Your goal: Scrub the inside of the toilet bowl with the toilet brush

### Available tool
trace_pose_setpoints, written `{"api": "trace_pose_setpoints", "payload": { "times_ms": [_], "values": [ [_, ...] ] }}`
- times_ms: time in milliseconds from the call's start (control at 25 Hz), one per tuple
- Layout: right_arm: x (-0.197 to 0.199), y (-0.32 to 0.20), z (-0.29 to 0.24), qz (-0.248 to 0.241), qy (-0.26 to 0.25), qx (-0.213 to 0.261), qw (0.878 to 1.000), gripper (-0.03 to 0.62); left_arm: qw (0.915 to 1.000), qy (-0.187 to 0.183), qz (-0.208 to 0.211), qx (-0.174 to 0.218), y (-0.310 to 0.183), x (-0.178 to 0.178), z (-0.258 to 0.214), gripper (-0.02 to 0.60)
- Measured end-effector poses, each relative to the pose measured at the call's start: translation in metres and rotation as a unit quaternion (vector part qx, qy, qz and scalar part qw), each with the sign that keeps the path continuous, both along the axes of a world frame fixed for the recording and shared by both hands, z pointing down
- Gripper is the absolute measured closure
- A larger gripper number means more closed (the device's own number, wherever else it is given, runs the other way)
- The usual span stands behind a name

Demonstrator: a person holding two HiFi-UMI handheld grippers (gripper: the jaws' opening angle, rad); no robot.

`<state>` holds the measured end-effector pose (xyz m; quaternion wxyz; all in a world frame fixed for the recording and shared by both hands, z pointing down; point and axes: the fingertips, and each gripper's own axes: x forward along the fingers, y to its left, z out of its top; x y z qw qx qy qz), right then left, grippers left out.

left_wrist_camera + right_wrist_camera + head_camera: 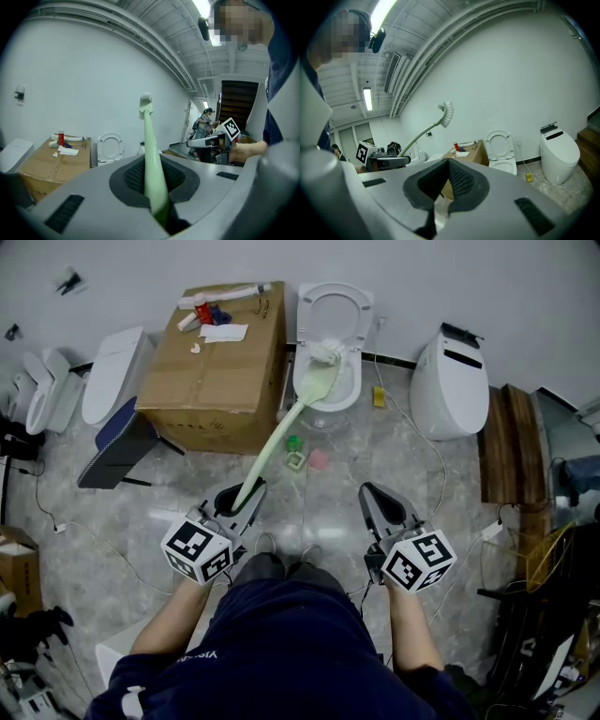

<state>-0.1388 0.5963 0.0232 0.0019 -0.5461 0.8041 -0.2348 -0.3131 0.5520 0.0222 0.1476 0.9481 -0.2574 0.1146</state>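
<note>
A white toilet [328, 381] stands against the far wall with its lid [335, 310] raised; it also shows in the left gripper view [109, 149] and the right gripper view [502, 157]. My left gripper [240, 502] [153, 177] is shut on the pale green handle of the toilet brush [281, 432] [151, 150]. The brush slants up and away, and its white bristle head [324, 352] [447, 114] hangs in the air, in line with the bowl from above. My right gripper [380, 506] [446, 182] is shut and holds nothing, low at the right.
A cardboard box [214, 367] with bottles and paper on top stands left of the toilet. A second white toilet [453, 381] sits at the right, wooden steps [511, 451] beyond it. Small green and pink items [296, 457] and cables lie on the floor.
</note>
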Motion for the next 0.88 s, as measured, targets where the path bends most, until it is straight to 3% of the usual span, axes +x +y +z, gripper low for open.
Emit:
{"api": "trace_pose_setpoints", "payload": {
  "times_ms": [400, 880],
  "values": [
    [0.027, 0.021, 0.002, -0.006, -0.001, 0.002, 1.0, 0.589, 0.9999, 0.007, -0.011, 0.007, 0.024, 0.022, -0.001, 0.532],
    [0.043, 0.016, -0.001, -0.016, -0.007, 0.014, 1.0, 0.589, 0.9996, 0.008, -0.021, 0.014, 0.017, 0.037, -0.005, 0.532]
  ]
}}
